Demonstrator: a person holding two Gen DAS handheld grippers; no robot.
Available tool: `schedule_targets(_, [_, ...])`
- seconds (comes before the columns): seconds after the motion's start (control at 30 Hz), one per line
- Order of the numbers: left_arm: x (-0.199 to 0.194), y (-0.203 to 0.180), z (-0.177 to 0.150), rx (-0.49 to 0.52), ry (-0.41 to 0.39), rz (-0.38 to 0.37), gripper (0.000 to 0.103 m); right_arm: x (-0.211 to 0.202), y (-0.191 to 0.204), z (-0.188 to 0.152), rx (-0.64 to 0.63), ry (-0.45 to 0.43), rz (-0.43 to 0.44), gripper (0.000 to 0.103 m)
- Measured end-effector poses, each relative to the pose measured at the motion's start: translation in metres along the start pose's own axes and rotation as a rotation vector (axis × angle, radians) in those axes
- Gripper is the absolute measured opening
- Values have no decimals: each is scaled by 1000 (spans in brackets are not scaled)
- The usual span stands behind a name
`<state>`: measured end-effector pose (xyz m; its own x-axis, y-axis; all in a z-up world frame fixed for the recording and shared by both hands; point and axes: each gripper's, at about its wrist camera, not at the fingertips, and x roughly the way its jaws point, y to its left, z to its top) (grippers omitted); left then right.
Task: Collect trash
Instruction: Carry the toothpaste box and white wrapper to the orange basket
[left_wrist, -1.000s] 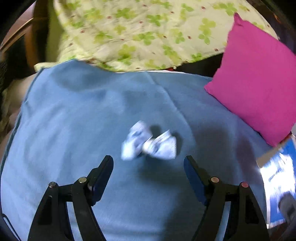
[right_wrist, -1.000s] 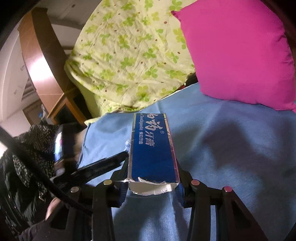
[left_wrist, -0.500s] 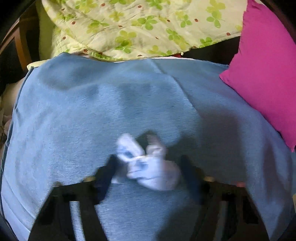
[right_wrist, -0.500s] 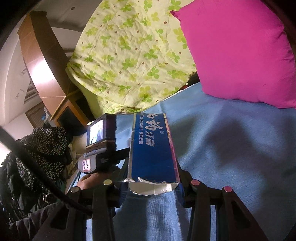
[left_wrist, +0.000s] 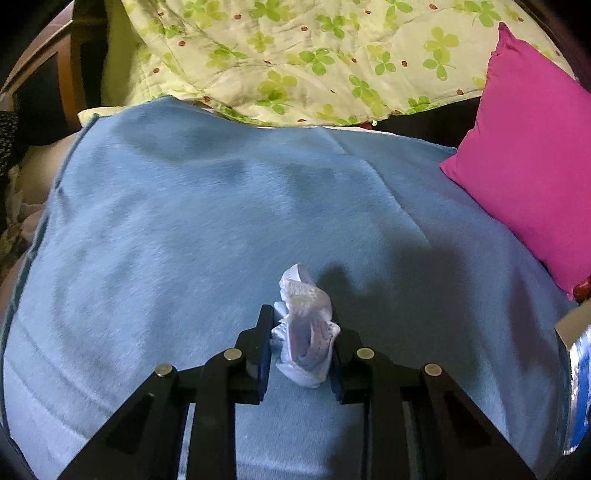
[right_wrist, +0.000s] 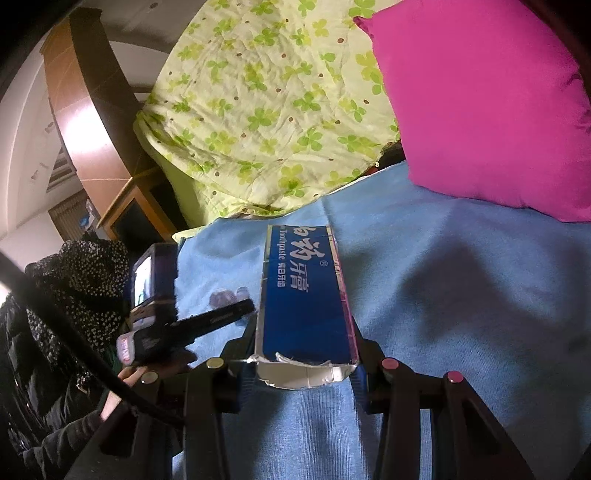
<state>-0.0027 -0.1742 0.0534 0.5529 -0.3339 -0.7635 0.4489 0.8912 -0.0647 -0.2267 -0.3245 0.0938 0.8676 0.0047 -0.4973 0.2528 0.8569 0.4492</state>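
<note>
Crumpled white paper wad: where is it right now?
Left wrist view, bottom centre: the crumpled white paper wad sits pinched in the left gripper, over the blue fleece blanket.

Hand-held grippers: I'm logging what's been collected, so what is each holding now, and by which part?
The left hand-held gripper pinches the crumpled white wrapper around its lower half. The right hand-held gripper clamps the blue toothpaste box at its torn open end.

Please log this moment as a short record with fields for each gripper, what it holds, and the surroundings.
left gripper: shut on crumpled tissue
right gripper: shut on toothpaste box, torn open end facing the camera
surface: blue blanket
nearby: magenta pillow at right, clover-print quilt behind
loose trash on blanket: none in view
</note>
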Motion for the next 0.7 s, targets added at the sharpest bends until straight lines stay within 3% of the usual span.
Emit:
schedule_targets(0.33, [-43,-11,-48,25,24,144,27,-1,9,-6,-70,6,-53,45])
schedule_targets(0.7, [-108,-13,-85,8,0,130,27,-32,33,-23,-155,24,-103,45])
